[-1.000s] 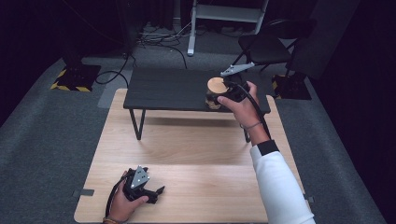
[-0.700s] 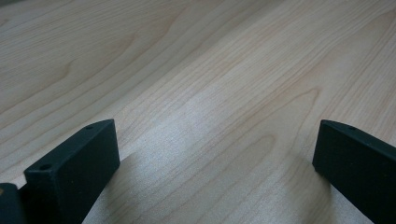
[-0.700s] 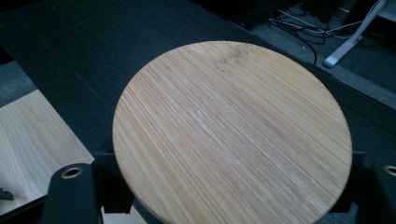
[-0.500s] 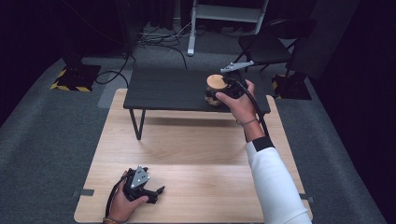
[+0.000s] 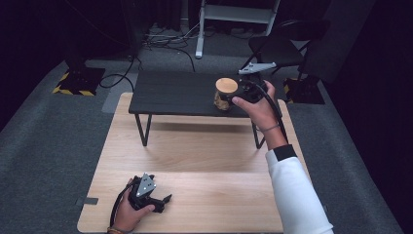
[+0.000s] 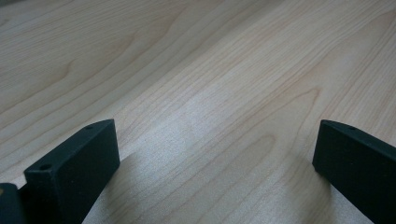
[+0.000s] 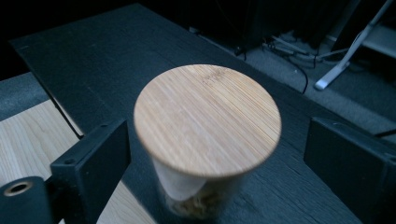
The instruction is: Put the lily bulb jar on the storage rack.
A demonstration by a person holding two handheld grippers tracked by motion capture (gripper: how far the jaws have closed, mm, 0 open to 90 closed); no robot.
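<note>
Pale wood grain runs under your left hand-held gripper (image 5: 155, 201), which rests low on the near part of the light wooden desk (image 5: 204, 161); in the left gripper view its jaws stand wide apart with bare wood between them. Further along, a small black desk (image 5: 175, 92) on thin legs stands across the far edge of the wooden one. Near its right end sits a glass jar (image 5: 225, 95) with a round bamboo lid (image 7: 208, 119) and something pale inside. Your right hand-held gripper (image 5: 243, 90) is at that jar; in the right gripper view its jaws are spread wide, one on each side of the lid, not touching it.
</note>
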